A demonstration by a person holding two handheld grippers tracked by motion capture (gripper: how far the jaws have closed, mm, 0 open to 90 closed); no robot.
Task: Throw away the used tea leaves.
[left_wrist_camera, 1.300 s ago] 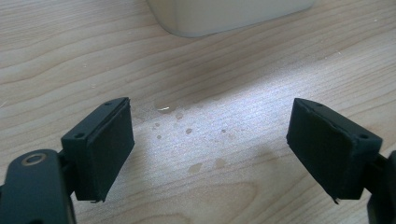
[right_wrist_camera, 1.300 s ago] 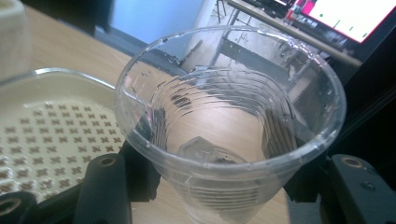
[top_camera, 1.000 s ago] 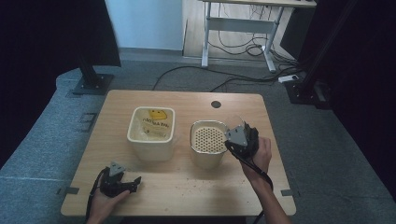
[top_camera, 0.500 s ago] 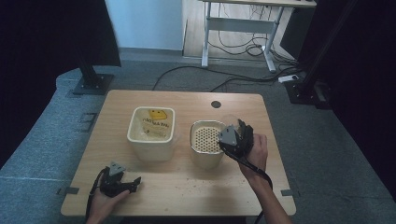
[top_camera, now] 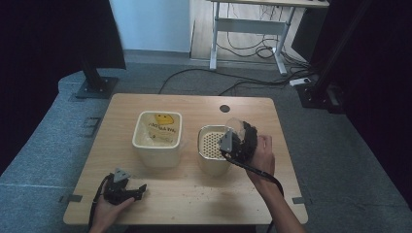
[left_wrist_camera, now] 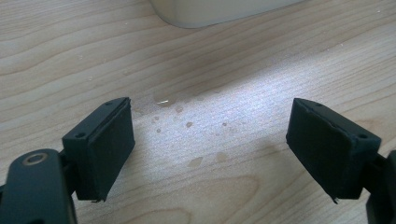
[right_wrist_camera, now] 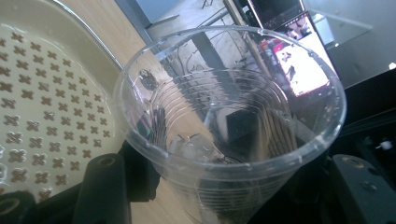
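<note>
A clear plastic cup (right_wrist_camera: 229, 116) sits between the jaws of my right gripper (right_wrist_camera: 229, 186), which is shut on it. The cup (top_camera: 234, 125) is tipped toward a cream bin with a perforated insert (top_camera: 212, 143), at that bin's right rim, with my right gripper (top_camera: 238, 139) behind it. The insert (right_wrist_camera: 42, 107) lies just left of the cup's mouth. My left gripper (top_camera: 127, 190) rests low at the table's front left. Its jaws are wide open around my left gripper's (left_wrist_camera: 224, 144) gap over bare wood with a few small droplets (left_wrist_camera: 187, 125).
A second cream bin (top_camera: 158, 145) holding a yellow smiley bag (top_camera: 159, 127) stands left of the perforated one, and its base (left_wrist_camera: 219, 9) shows beyond the left jaws. A round cable hole (top_camera: 224, 108) is at the table's back. Cables and desk legs lie on the floor behind.
My right gripper has moved a little left with the cup, closer over the perforated bin's rim. The left gripper has stayed where it was.
</note>
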